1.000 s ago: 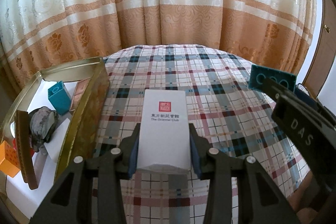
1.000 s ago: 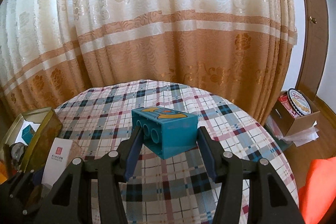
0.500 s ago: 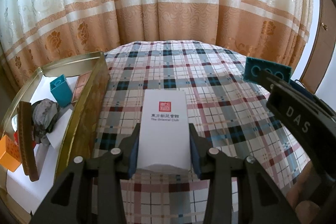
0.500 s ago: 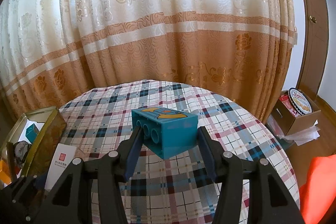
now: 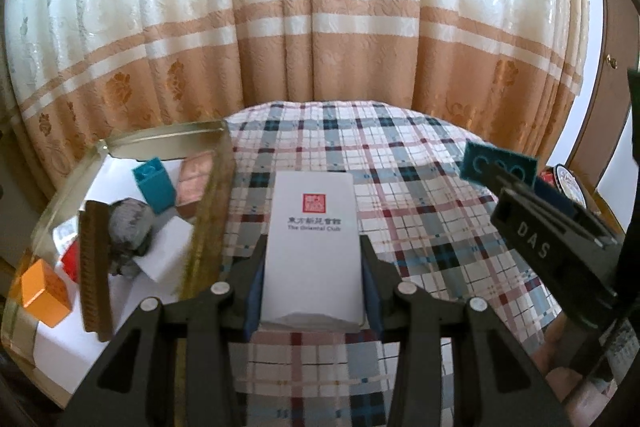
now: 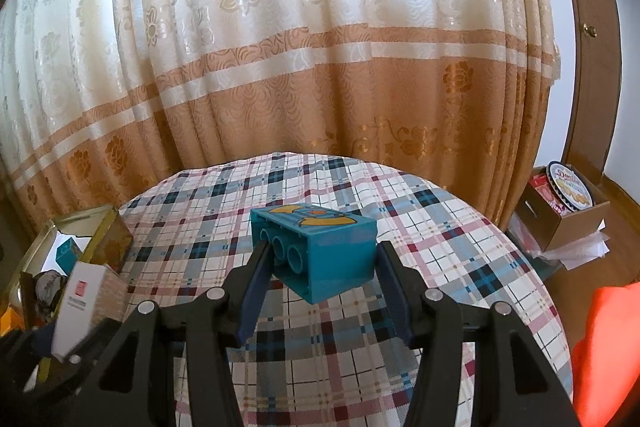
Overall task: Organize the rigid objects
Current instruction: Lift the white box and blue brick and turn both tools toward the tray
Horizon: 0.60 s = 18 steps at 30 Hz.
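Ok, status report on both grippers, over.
Left gripper shut on white box. Right gripper shut on teal brick. Gold tin left, path clear.

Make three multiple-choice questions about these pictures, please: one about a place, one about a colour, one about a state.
1. Where does the gold tin stand, as the left camera sees it?
A. left of the white box
B. right of the white box
C. on the floor

2. What colour is the brick between the right gripper's fingers?
A. red
B. teal
C. yellow

3. What is the state of the left gripper?
A. open and empty
B. shut on the white box
C. shut on a brick

Answers:
1 A: the tin's wall is left of the white box.
2 B: the teal brick sits in the right gripper.
3 B: both fingers press the box's sides.
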Available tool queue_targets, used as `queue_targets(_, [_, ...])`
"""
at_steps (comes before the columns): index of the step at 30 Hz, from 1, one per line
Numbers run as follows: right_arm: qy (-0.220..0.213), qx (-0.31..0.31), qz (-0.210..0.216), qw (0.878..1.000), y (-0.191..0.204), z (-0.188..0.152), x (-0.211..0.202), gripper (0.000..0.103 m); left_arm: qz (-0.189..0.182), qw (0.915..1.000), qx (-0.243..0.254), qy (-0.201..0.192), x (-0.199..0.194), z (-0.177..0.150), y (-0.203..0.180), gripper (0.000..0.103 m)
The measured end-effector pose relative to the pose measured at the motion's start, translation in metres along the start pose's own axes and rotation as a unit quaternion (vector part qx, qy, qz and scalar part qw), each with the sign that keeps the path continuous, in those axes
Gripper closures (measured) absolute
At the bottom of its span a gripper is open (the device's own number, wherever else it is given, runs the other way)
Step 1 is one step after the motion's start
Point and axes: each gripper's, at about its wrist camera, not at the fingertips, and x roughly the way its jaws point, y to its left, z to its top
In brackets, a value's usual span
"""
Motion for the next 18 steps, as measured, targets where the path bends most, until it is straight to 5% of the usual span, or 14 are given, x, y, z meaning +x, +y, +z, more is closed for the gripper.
queue_targets(18, [0.01,0.023,0.047,0.999,0.022,-0.014,-0.025,0.048,0.013,0.9995,-0.027,-0.012,-0.022,-0.004,0.043,0.062])
